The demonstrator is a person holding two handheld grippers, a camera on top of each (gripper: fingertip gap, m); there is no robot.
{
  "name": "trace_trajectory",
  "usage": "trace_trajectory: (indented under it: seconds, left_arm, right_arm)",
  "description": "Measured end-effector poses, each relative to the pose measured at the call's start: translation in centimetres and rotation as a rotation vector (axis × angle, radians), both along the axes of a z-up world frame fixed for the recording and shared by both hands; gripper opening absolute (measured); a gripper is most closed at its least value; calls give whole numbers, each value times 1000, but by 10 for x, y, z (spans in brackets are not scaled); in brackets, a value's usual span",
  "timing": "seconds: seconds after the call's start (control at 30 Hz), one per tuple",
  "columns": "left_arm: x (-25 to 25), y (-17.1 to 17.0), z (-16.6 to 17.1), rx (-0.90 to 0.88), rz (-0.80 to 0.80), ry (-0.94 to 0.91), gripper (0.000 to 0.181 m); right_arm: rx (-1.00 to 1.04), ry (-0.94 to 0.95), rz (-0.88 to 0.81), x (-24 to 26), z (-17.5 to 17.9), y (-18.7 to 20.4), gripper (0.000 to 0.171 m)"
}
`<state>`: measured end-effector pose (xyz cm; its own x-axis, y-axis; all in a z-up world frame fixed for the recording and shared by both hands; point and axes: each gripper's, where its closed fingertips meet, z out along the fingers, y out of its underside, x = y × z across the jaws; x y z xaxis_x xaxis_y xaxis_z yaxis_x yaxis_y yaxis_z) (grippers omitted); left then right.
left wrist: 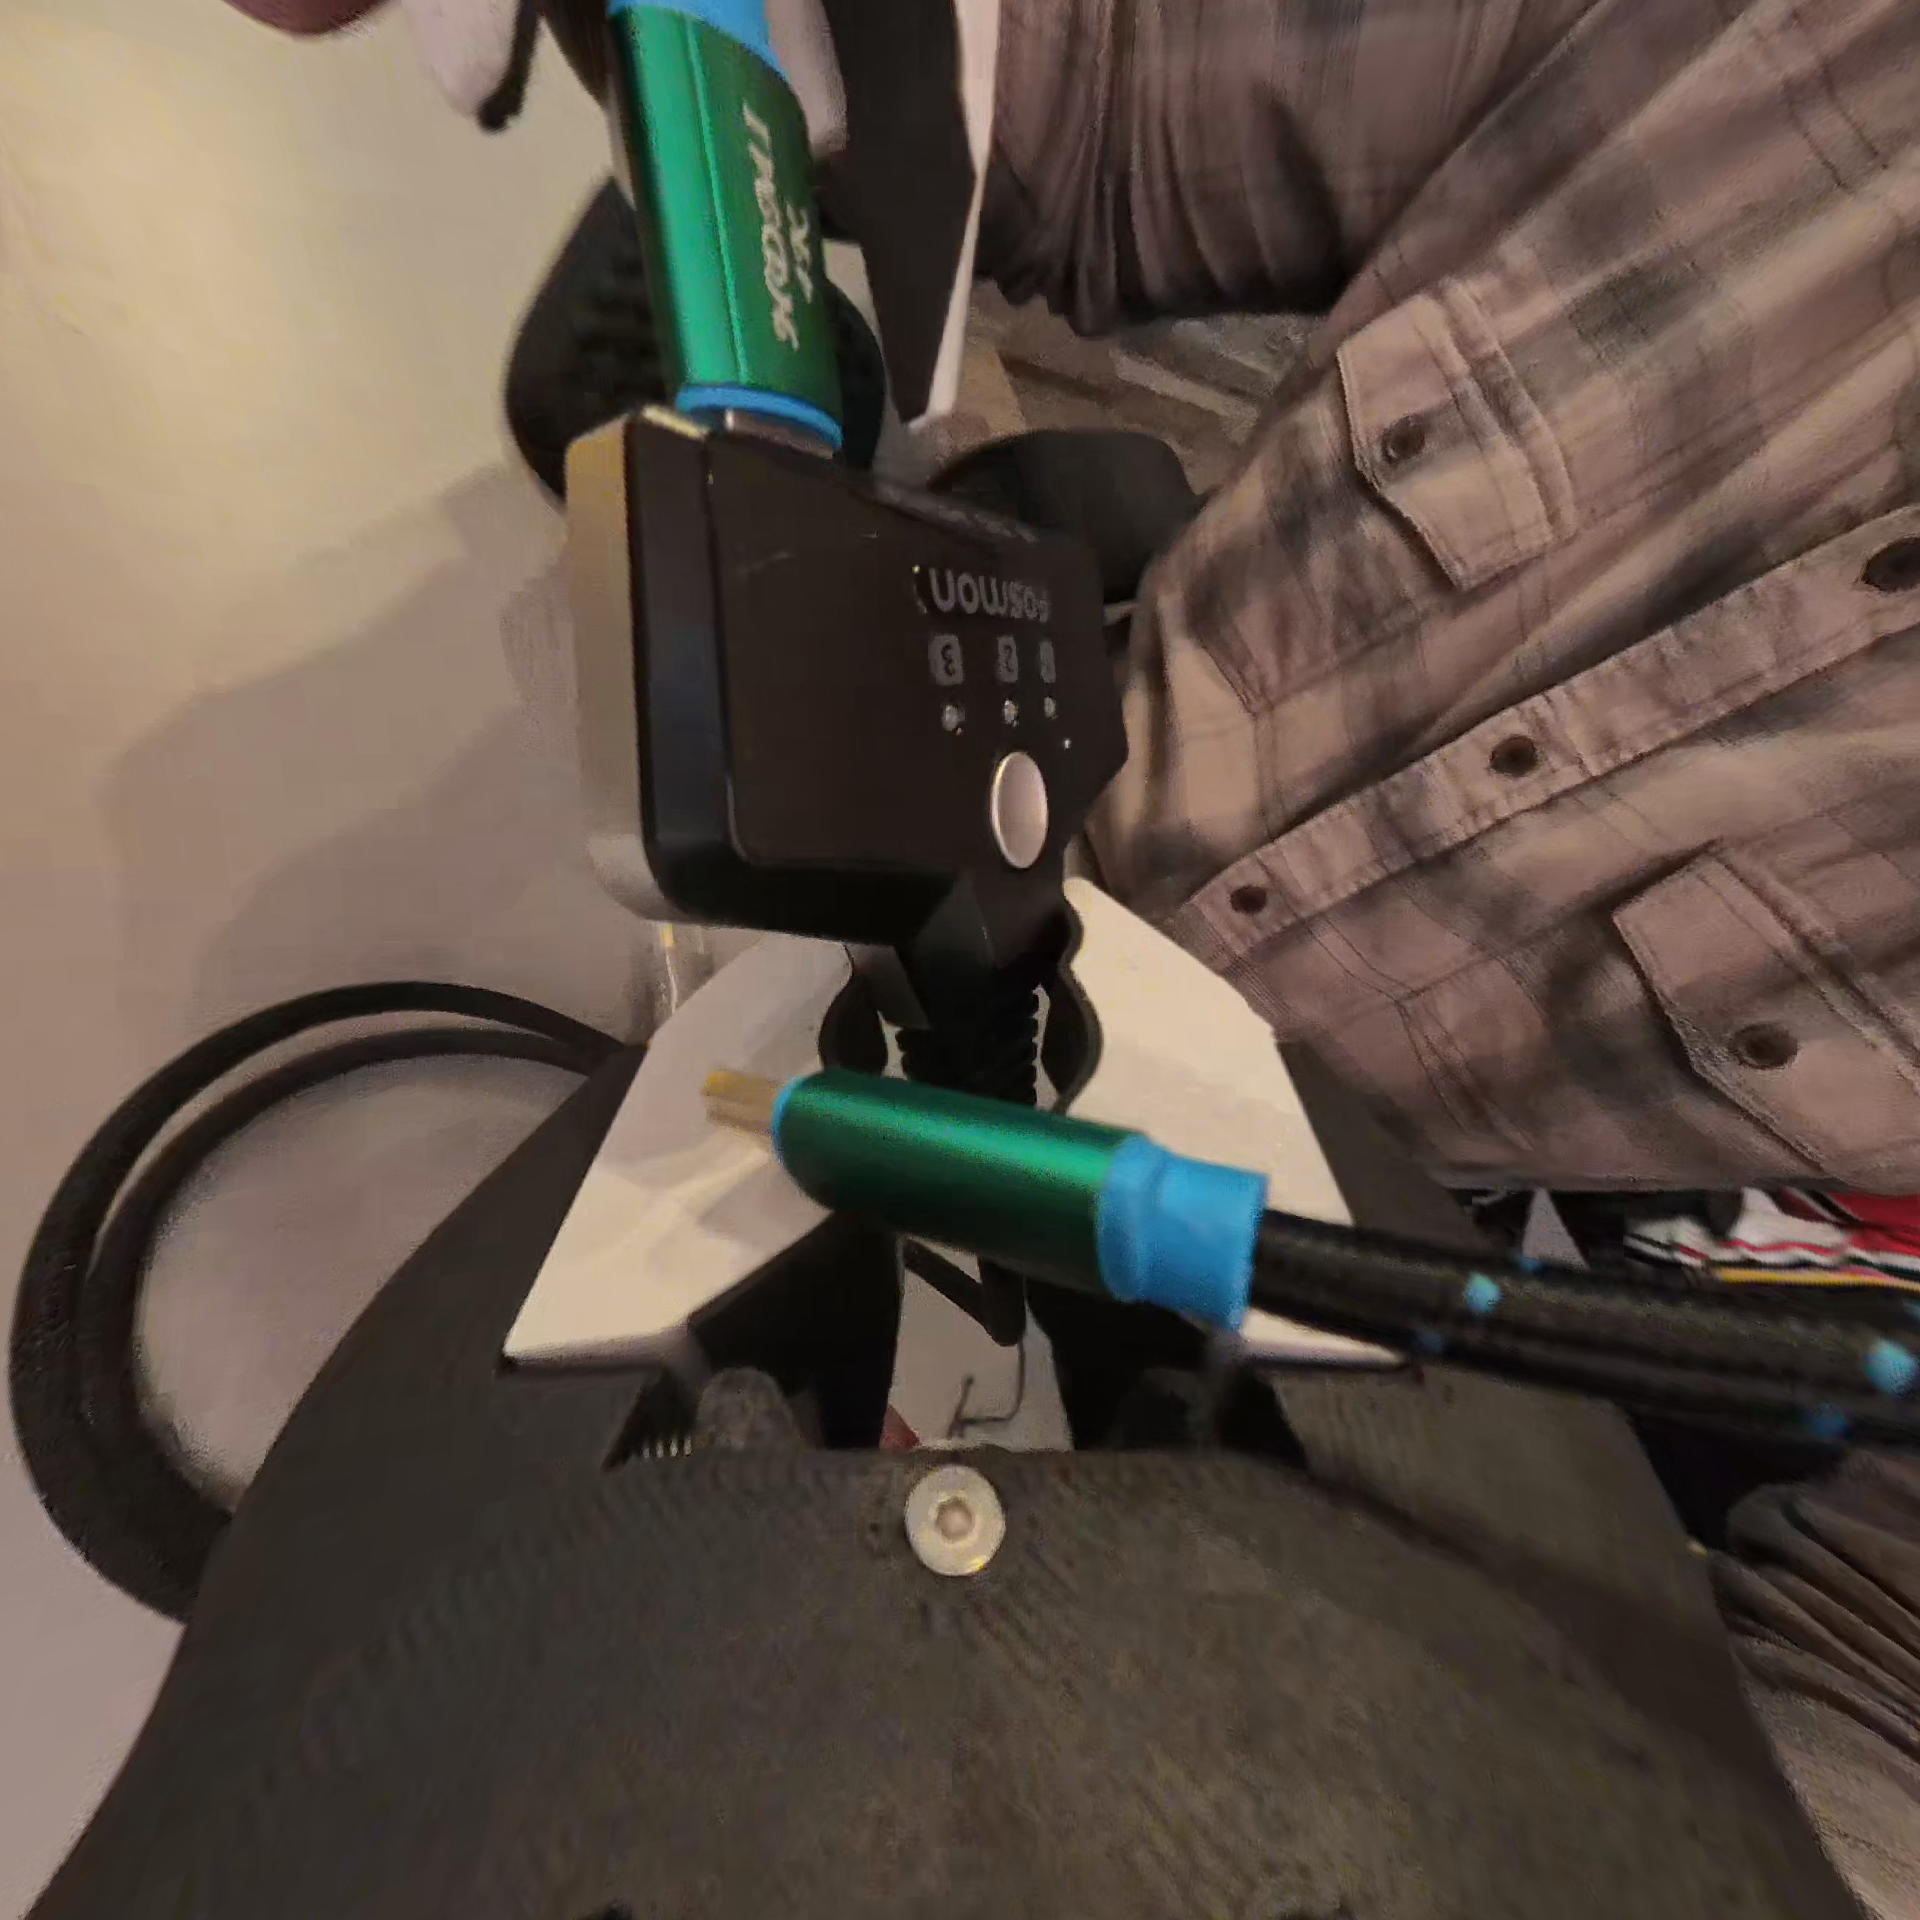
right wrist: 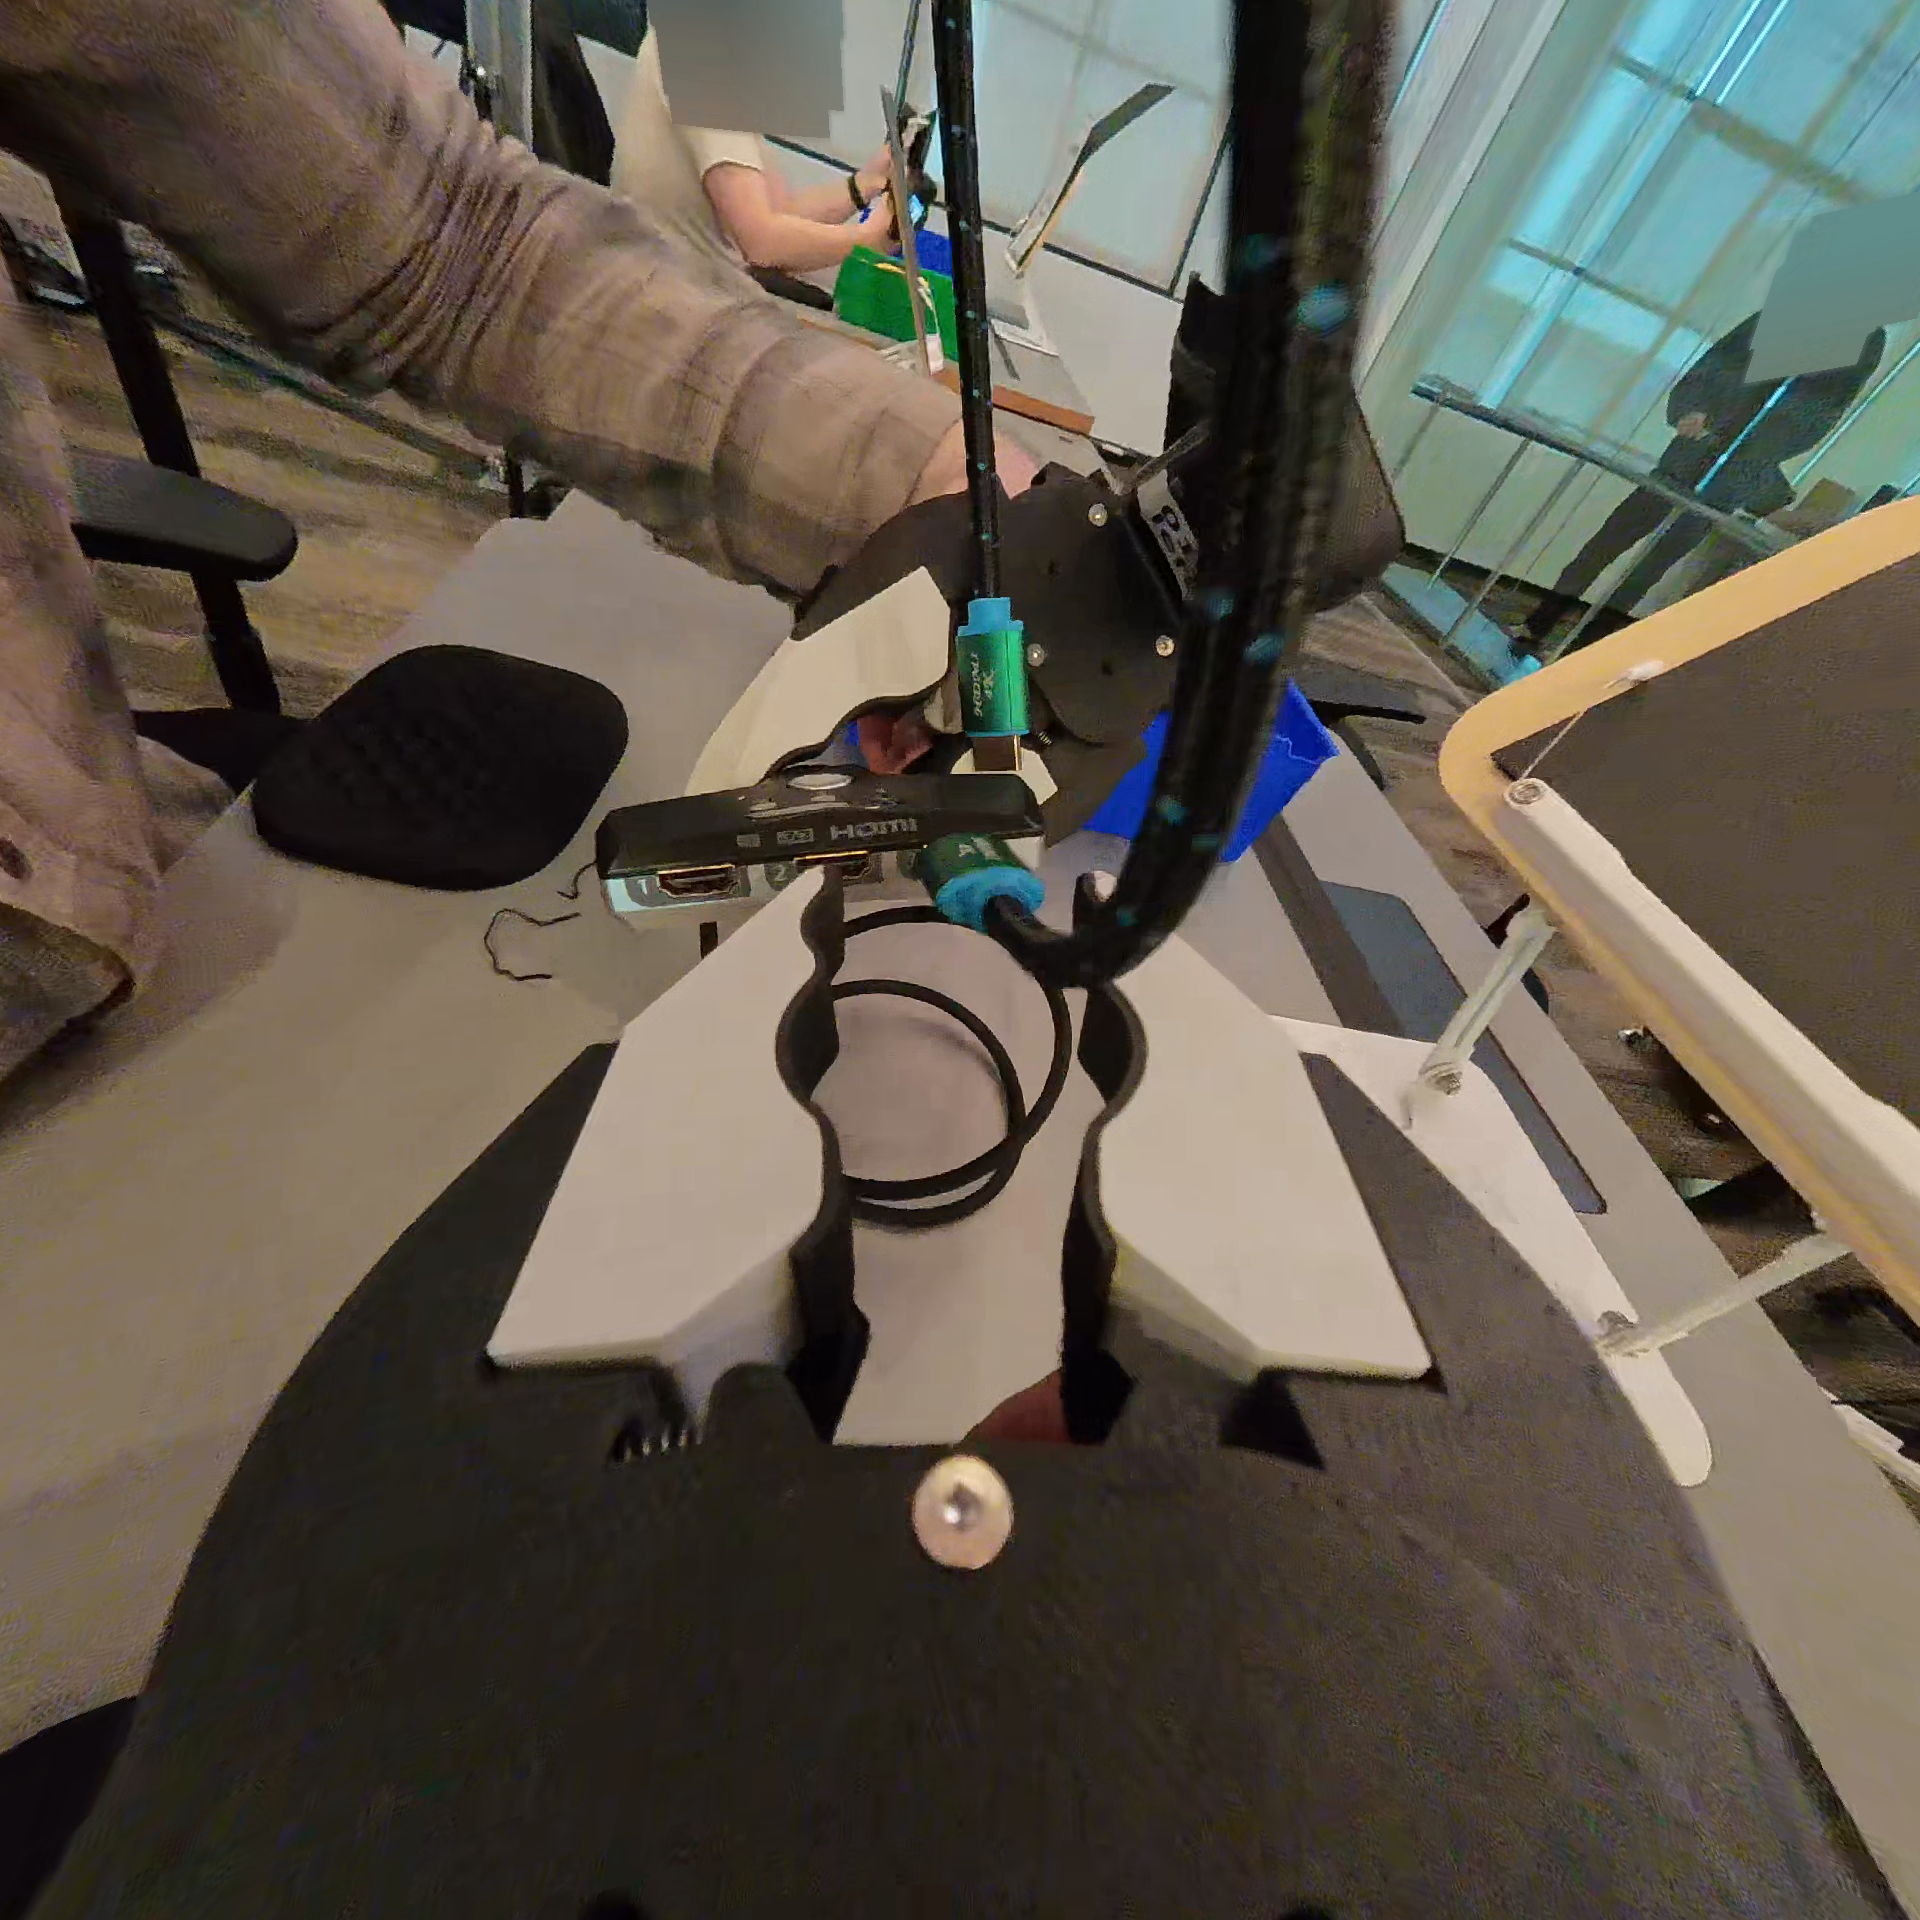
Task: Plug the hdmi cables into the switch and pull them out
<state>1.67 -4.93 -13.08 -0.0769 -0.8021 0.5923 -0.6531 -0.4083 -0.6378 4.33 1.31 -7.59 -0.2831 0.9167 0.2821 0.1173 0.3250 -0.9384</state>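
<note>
Black and boxy, the switch (left wrist: 831,707) is held off the counter (right wrist: 312,1143), pinched at one narrow end by the left hand-held gripper (left wrist: 961,1023). The exact contact is hard to make out, because a loose green plug (left wrist: 956,1164) crosses in front of the fingers. Its gold connector is bare, and its braided cable runs off the right edge of the left wrist view.

A second green plug (left wrist: 727,229) with blue collars sits in a port at the switch's far end. Its upper part is cut off at the top of the left wrist view.

In the right wrist view the right hand-held gripper (right wrist: 956,904) has its fingers spread with nothing between them. The switch lies just beyond its fingertips, port face towards them, with two open ports showing. The seated plug occupies the port nearest the right fingertip, and its cable curls up out of view.

The loose plug hangs by its cable above the switch, connector pointing down. Behind it the left hand-held gripper is partly hidden.

A coiled black cable (right wrist: 935,1205) lies on the counter below the spread fingers. A plaid sleeve (right wrist: 520,291) reaches in from the upper left.
</note>
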Motion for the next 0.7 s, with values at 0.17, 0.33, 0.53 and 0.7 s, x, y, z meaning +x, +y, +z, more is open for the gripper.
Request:
trace_trajectory:
  seconds: [0.17,0.33,0.53,0.7]
  left_arm:
    - [1,-20,-17,-52,-72,51,28]
    - [1,-21,-19,-69,-76,20,28]
    - [-1,-28,-19,-97,-103,-14,27]
    - [0,-31,-20,-110,-104,-30,28]
  right_arm:
    - [30,-76,45,-1,-25,-15,25]
    - [11,-107,56,4,-34,-17,25]
    - [64,-135,67,6,-44,-26,25]
    - [47,-130,75,4,-43,-29,17]
